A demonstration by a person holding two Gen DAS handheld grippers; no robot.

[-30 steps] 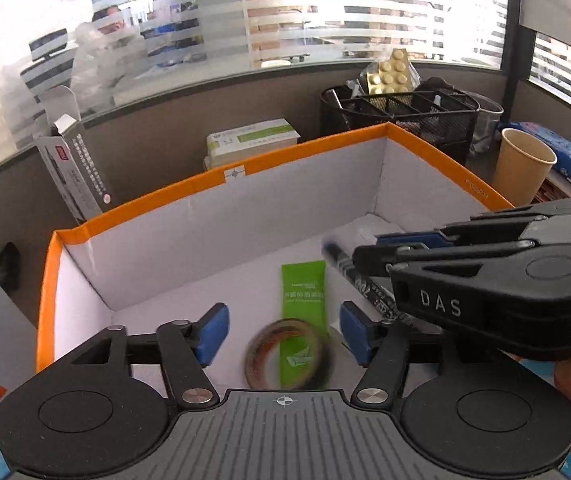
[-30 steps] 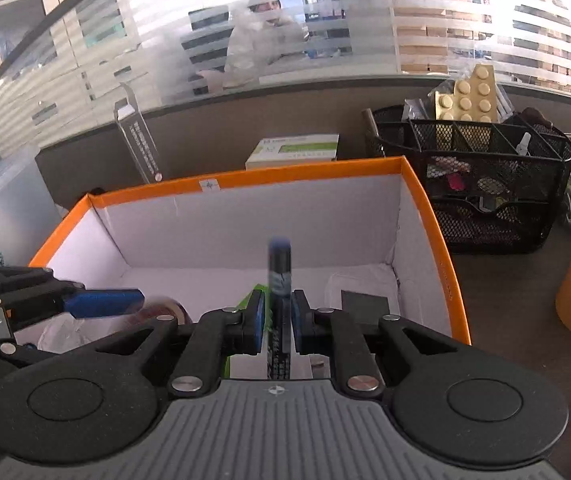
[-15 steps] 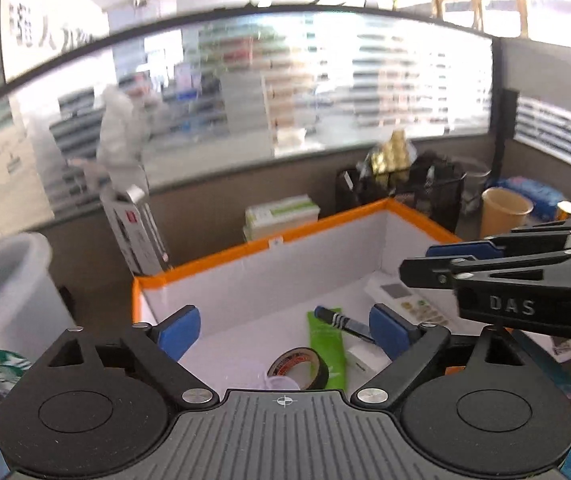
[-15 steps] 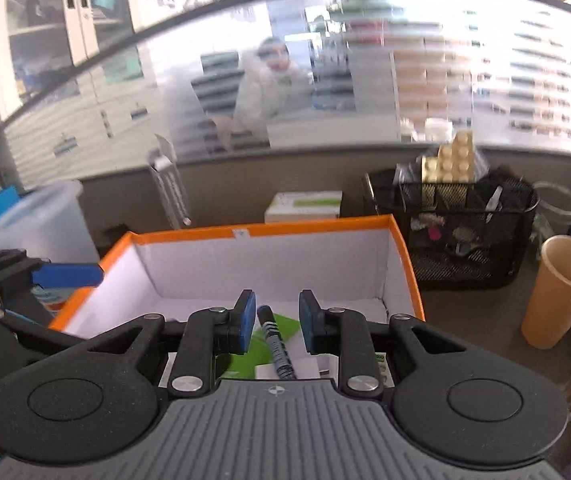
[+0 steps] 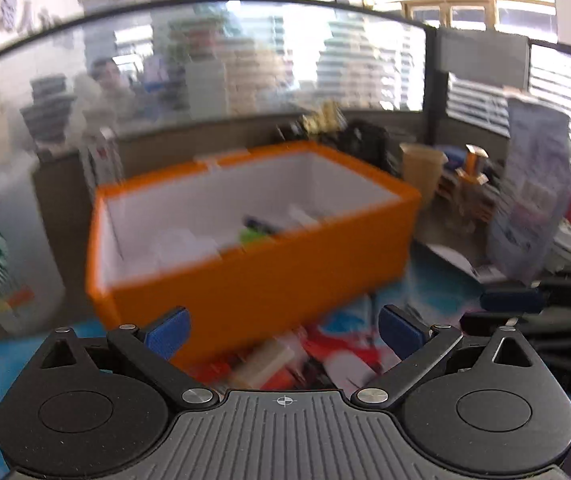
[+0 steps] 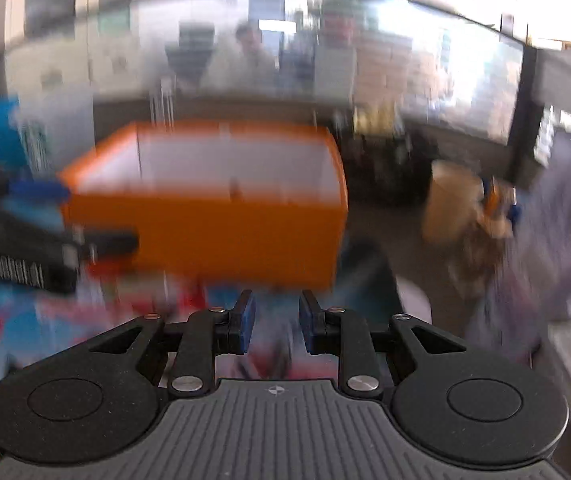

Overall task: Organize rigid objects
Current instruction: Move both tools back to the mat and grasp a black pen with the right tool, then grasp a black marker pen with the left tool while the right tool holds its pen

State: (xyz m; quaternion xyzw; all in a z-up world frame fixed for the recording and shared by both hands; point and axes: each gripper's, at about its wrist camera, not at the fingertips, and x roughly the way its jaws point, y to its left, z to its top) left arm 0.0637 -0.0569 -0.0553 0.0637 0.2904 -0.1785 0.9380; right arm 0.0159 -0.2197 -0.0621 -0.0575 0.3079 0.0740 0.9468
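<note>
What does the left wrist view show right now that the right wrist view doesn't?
Only the left wrist view looks down into the orange box: a green item, a dark pen-like item and pale things, all blurred. It shows the left claw opening wide, nothing between its pads. Only the right wrist view shows the right claw, slightly parted and empty. Both share the box, the paper cup and the colourful mat.

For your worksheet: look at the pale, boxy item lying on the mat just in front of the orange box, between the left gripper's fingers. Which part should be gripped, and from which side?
Grip the pale item across its short width near mid-length, coming from above. It lies flat and slanted, so turn the left gripper square to it. Blur hides finer shape. The orange box stands close behind.
</note>
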